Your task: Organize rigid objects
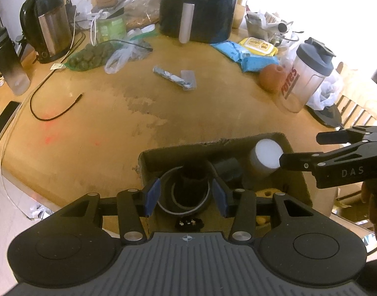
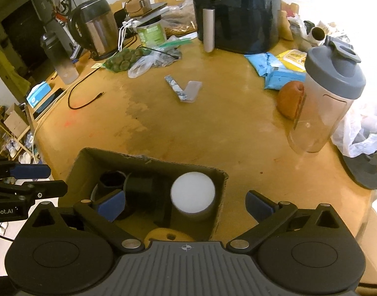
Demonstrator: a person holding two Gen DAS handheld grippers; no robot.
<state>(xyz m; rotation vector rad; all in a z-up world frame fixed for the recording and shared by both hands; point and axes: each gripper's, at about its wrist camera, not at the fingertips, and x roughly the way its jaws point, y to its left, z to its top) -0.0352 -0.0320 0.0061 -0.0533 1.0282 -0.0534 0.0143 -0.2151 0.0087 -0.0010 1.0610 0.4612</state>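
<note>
A cardboard box (image 1: 163,153) (image 2: 94,157) stands at the near table edge. It holds a black tape roll with a dark cylinder in it (image 1: 188,187) (image 2: 112,180), a dark block (image 1: 228,170) (image 2: 141,185), a white-topped cylinder (image 1: 267,157) (image 2: 192,192) and a yellow piece (image 1: 267,193) (image 2: 168,235). My left gripper (image 1: 186,198) is open over the tape roll, pads either side, not touching. My right gripper (image 2: 186,207) is open wide over the white-topped cylinder. A blue-grey bar on a flat grey piece (image 1: 175,76) (image 2: 183,90) lies mid-table.
A shaker bottle (image 1: 306,76) (image 2: 329,98) and an orange fruit (image 1: 271,77) (image 2: 288,98) stand right. An air fryer (image 1: 198,7) (image 2: 237,12), kettle (image 1: 44,24) (image 2: 94,24), water bottle (image 1: 8,61) (image 2: 60,56), bags and a black cable (image 1: 53,113) (image 2: 85,101) lie behind.
</note>
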